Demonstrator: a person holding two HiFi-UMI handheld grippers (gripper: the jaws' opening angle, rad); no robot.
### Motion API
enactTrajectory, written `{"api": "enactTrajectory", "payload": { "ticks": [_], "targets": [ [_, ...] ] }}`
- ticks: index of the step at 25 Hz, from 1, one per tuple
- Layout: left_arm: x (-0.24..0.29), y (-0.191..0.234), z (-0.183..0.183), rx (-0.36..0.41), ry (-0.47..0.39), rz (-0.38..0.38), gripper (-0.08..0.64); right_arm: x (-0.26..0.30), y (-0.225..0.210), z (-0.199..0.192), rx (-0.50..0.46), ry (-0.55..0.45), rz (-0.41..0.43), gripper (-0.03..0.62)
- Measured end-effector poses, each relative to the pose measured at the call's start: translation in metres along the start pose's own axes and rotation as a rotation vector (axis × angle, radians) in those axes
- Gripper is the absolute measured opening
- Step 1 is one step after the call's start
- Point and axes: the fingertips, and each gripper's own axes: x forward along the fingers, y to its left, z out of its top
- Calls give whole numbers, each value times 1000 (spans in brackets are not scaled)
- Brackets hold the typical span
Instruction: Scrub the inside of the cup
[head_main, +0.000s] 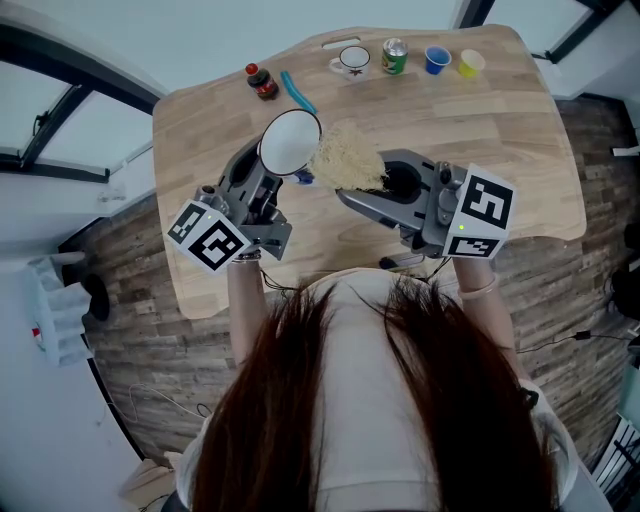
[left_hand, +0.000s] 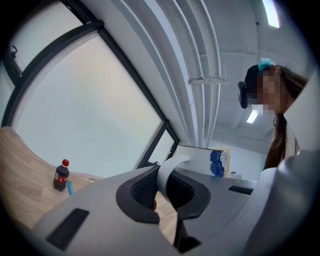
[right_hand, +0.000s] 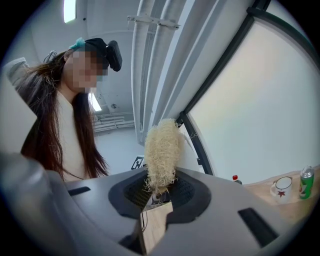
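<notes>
The left gripper (head_main: 266, 182) has its jaws closed on the white cup (head_main: 290, 141). In the left gripper view a curved white band of the cup (left_hand: 169, 170) sits pinched between the two dark pads (left_hand: 145, 190). Whether that band is handle or rim I cannot tell. From the head view the cup stands out past the jaw tips, lifted off the bench (head_main: 500, 140), with its mouth turned up towards the camera.

The right gripper (head_main: 385, 186) has its jaws clamped on a pale fibre scrubber (head_main: 348, 160). In the right gripper view the tuft (right_hand: 162, 150) rises from between the pads, most of it standing beyond the jaw tips. In the head view the scrubber lies just beside the cup's rim, on the side towards the right jaws, and not inside the mouth.

Well beyond both sets of jaws, along the bench's far edge, stand a cola bottle (head_main: 262, 82), a blue stick (head_main: 297, 92), a star cup (head_main: 353, 60), a green can (head_main: 395, 56), a blue cup (head_main: 437, 60) and a yellow cup (head_main: 470, 63).
</notes>
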Motion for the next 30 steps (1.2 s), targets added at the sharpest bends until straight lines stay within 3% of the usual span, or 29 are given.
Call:
{"api": "enactTrajectory", "payload": {
  "ticks": [30],
  "targets": [
    [-10,-29,-9,64,172,-272,25,-7,30,-7,101,80,257,80]
  ]
}}
